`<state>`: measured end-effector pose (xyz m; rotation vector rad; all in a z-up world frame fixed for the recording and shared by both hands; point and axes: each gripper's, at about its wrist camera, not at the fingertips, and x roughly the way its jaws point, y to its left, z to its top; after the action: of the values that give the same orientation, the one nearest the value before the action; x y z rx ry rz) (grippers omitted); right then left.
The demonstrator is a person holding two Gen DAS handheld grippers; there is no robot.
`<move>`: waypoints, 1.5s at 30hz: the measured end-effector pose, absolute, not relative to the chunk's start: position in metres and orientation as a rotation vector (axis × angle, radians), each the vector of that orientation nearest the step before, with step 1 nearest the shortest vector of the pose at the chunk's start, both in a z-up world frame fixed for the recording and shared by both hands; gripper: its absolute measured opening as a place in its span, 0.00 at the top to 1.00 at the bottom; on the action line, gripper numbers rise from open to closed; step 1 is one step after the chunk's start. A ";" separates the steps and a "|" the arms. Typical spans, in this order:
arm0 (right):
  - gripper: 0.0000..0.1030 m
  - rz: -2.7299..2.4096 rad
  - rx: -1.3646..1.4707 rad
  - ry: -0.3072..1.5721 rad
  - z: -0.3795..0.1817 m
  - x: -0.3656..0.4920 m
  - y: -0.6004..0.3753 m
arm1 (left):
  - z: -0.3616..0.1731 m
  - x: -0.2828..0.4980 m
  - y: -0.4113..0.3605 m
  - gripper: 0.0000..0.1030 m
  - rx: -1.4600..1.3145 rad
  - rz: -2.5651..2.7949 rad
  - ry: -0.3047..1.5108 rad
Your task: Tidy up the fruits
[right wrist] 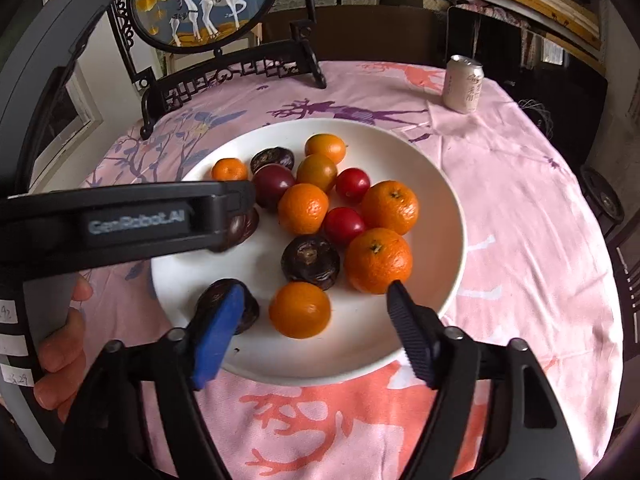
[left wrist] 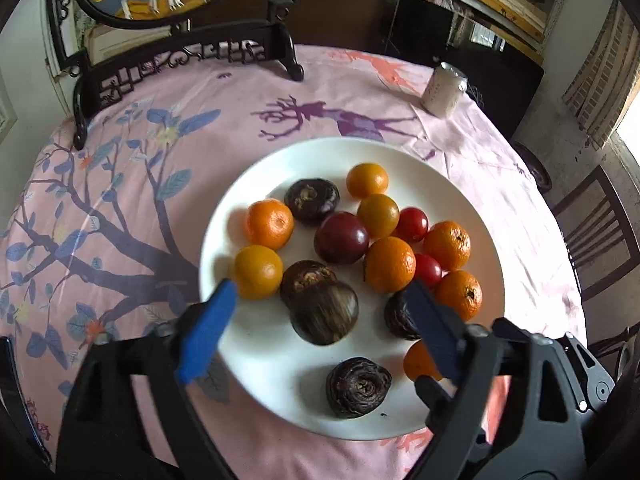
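Observation:
A white plate (left wrist: pixel 256 184) on the pink tablecloth holds several mandarins, yellow-orange tomatoes, red cherry tomatoes and dark brown water chestnuts. My left gripper (left wrist: pixel 320 296) is open, its blue pads either side of a large dark chestnut (left wrist: pixel 324 312) that looks blurred. In the right wrist view the same plate (right wrist: pixel 440 184) shows, with the left gripper's black body (right wrist: pixel 136 220) reaching in from the left over a chestnut (right wrist: pixel 240 232). My right gripper (right wrist: pixel 316 292) is open above the plate's near rim, flanking a small mandarin (right wrist: pixel 300 310).
A pale drink can (right wrist: pixel 464 84) stands at the table's far right. A black carved stand with a round deer painting (right wrist: pixel 208 4) stands at the back left. Chairs stand at the right, beyond the table edge.

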<state>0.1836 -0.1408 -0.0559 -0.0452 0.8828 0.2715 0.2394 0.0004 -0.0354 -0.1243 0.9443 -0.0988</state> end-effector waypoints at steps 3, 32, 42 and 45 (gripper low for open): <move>0.02 0.231 -0.061 0.831 -0.043 0.169 -0.149 | -0.022 0.221 0.006 0.05 -0.107 -0.094 0.891; 0.01 0.135 -0.096 0.820 -0.037 0.116 -0.155 | -0.007 0.109 0.023 0.02 -0.029 0.023 0.762; 0.01 0.136 -0.087 0.818 -0.036 0.116 -0.155 | -0.007 0.109 0.021 0.02 -0.019 0.025 0.759; 0.01 0.136 -0.081 0.817 -0.036 0.116 -0.156 | -0.007 0.110 0.021 0.02 -0.023 0.014 0.771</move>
<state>0.1156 -0.1560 -0.0357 -0.0810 0.8171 0.1364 0.1096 0.0208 -0.0074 -0.0234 0.7715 0.0137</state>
